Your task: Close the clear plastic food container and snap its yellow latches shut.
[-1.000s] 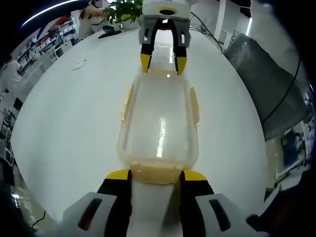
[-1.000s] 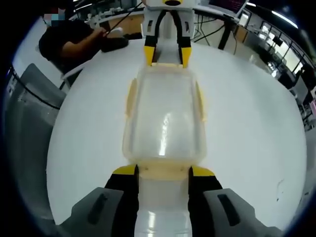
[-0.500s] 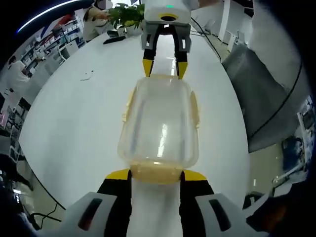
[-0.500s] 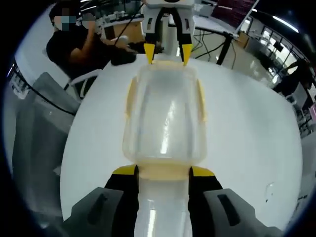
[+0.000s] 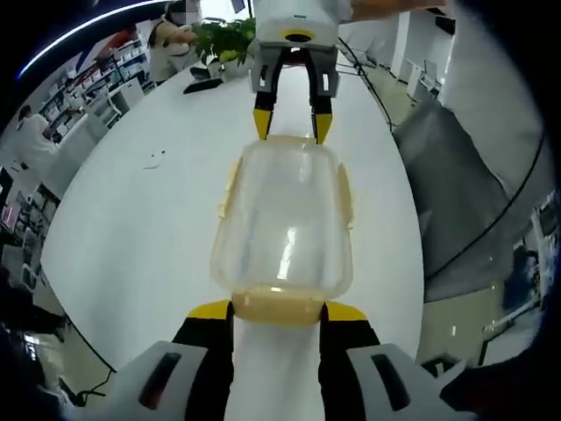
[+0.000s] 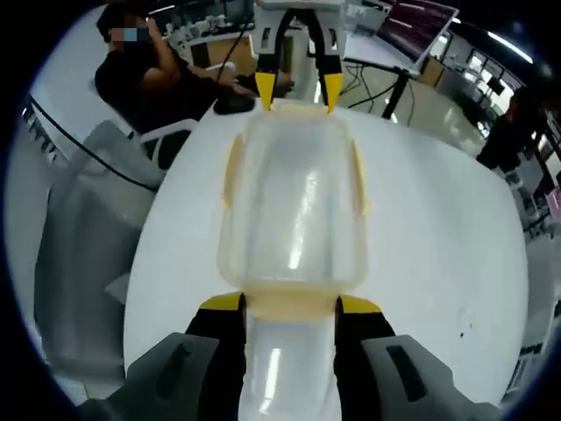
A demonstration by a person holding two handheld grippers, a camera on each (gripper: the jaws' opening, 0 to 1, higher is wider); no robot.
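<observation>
Bare white worktop (image 5: 140,219) lies open along both long sides of the container (image 5: 285,219); its two ends are blocked by the left gripper (image 5: 278,313) and right gripper (image 5: 287,123).

Bright overhead light; glare streak on container lid (image 5: 285,254); strong fisheye distortion, edges soft.

In your left gripper view, the container (image 5: 282,224) lies lengthwise on the table (image 5: 149,219), its near end between the jaws of your left gripper (image 5: 275,313) and its far end between those of your right gripper (image 5: 287,125). A latch (image 5: 227,186) lies along each long side. A plant (image 5: 223,37) stands at the table's far edge. In your right gripper view, a seated person (image 6: 145,79) is far left, and a chair (image 6: 88,246) stands left of the table.
</observation>
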